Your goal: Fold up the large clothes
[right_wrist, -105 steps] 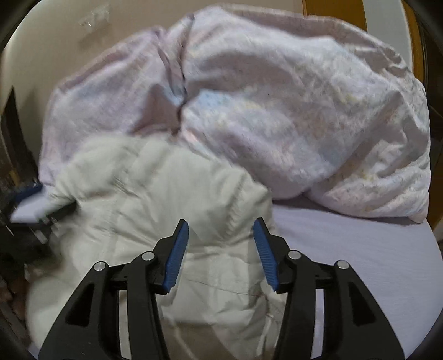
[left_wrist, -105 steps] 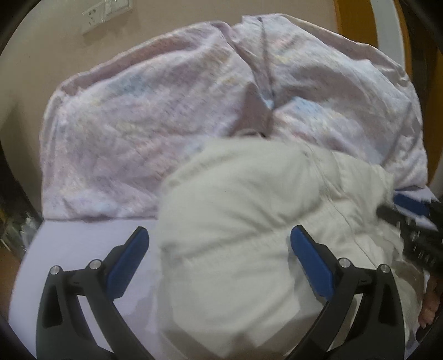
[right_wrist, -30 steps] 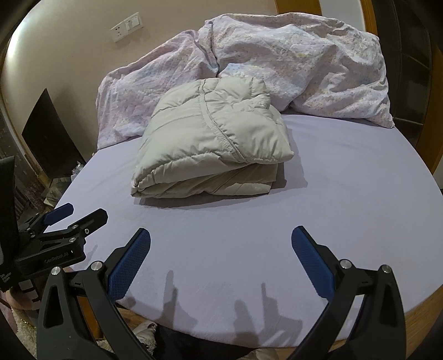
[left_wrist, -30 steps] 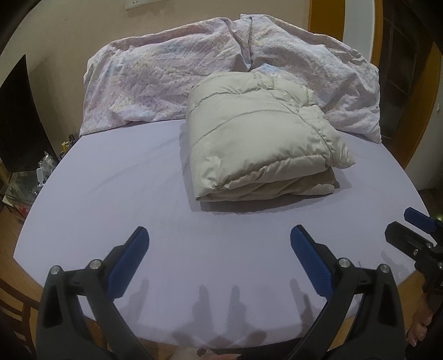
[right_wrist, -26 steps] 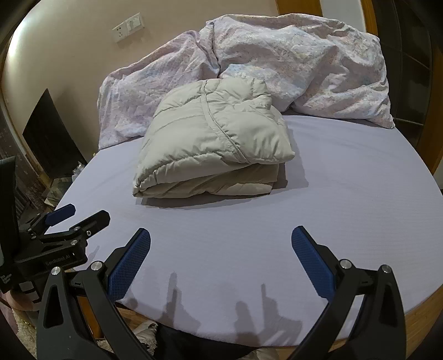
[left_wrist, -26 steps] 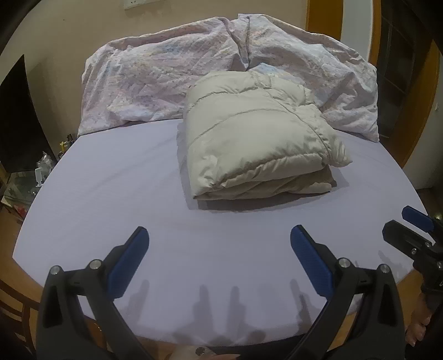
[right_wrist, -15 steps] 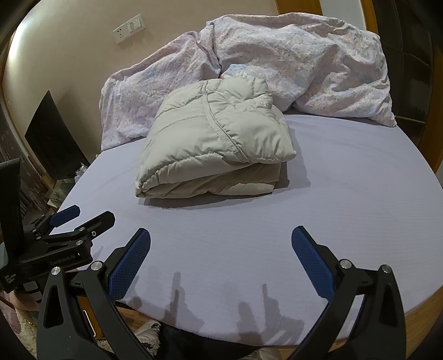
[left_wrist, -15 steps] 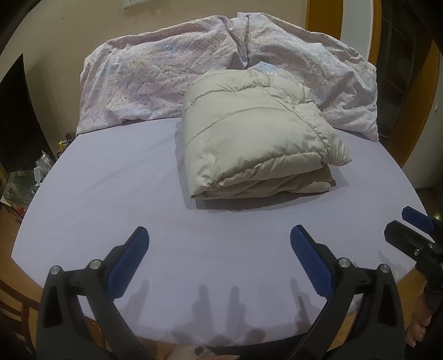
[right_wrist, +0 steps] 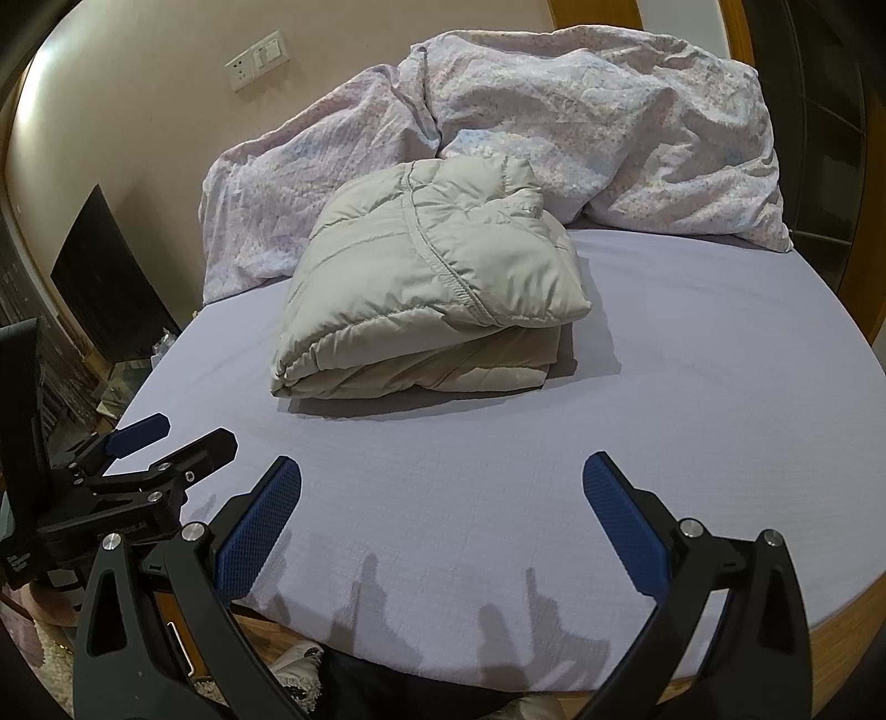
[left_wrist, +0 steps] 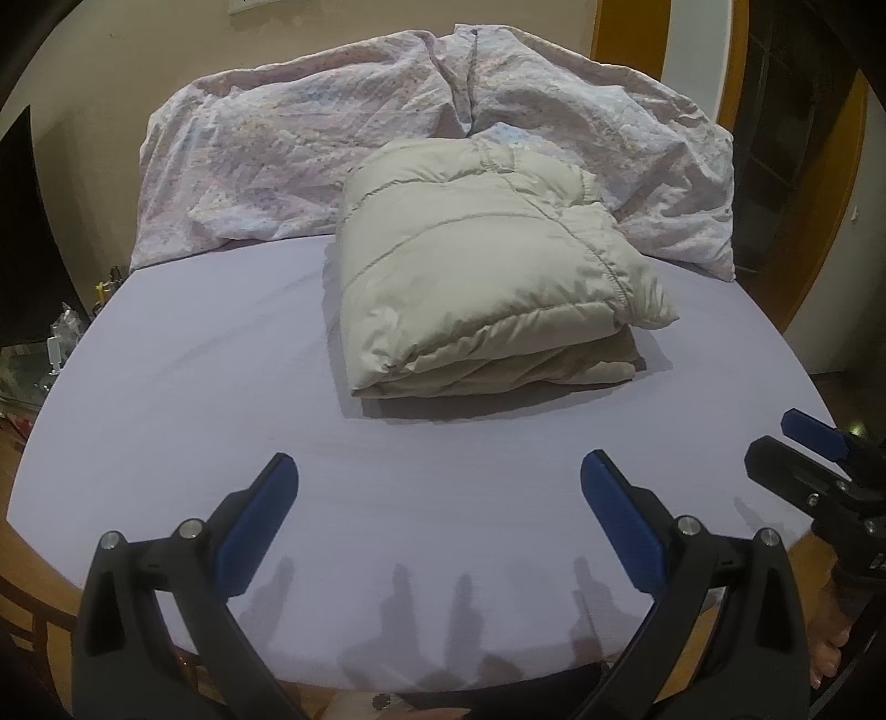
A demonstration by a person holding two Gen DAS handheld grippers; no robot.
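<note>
Beige puffer jacket [left_wrist: 476, 266] lies folded into a thick, squarish bundle on the lavender sheet of the bed [left_wrist: 194, 399], its quilted top layer overhanging the flatter layers beneath it and casting a shadow toward the near edge. In the right wrist view the same jacket [right_wrist: 426, 288] shows a stitched seam running across its top and a rounded fold facing the camera. Behind it, touching its far side, a crumpled floral duvet [left_wrist: 310, 149] is heaped against the wall and spreads across the whole head of the bed. The left gripper [left_wrist: 440, 518] hovers over the near part of the sheet, well apart from the jacket, with its blue-padded fingers [left_wrist: 257, 518] spread wide and nothing between them. The right gripper [right_wrist: 443, 523] sits in a like pose over the near edge of the bed, its textured blue pads [right_wrist: 260, 529] also wide apart and empty. Each gripper shows in the other's view: the right one at the right border of the left wrist picture, the left one at the lower left of the right wrist picture. A white switch and socket plate [right_wrist: 257, 52] is fixed on the beige wall above the duvet, and a dark panel [right_wrist: 105, 277] stands by the wall to the left of the bed.
</note>
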